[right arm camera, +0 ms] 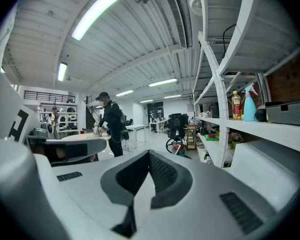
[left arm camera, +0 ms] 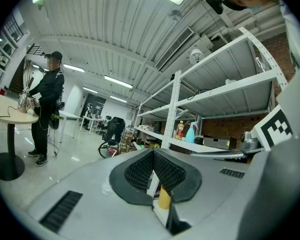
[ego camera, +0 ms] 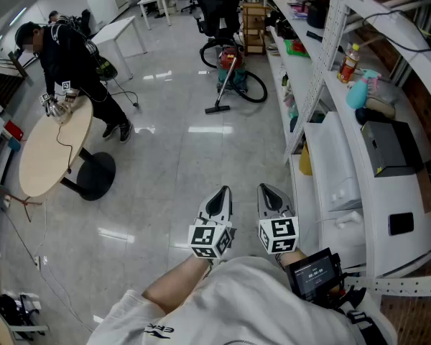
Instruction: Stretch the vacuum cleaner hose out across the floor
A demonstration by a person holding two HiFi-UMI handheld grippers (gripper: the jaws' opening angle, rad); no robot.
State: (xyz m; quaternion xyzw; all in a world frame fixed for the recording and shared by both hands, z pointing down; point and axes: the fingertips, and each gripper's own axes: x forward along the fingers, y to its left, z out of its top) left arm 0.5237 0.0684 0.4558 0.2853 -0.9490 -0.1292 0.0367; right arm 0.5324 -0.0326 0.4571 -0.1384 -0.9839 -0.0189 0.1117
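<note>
Where the pale floor runs up to the shelving (ego camera: 312, 85) far ahead of us, the vacuum cleaner (ego camera: 230, 62) stands in front of a black office chair (ego camera: 219, 9). Its hose (ego camera: 257, 90) is black and lies curled in a loop on the floor at the red body's right. A wand (ego camera: 226, 85) slants down to a dark nozzle (ego camera: 217, 109). We hold the left gripper (ego camera: 222, 191) and right gripper (ego camera: 265, 189) low, side by side, pointing forward, well apart from the hose. Both sets of jaws are pressed together with nothing between them.
</note>
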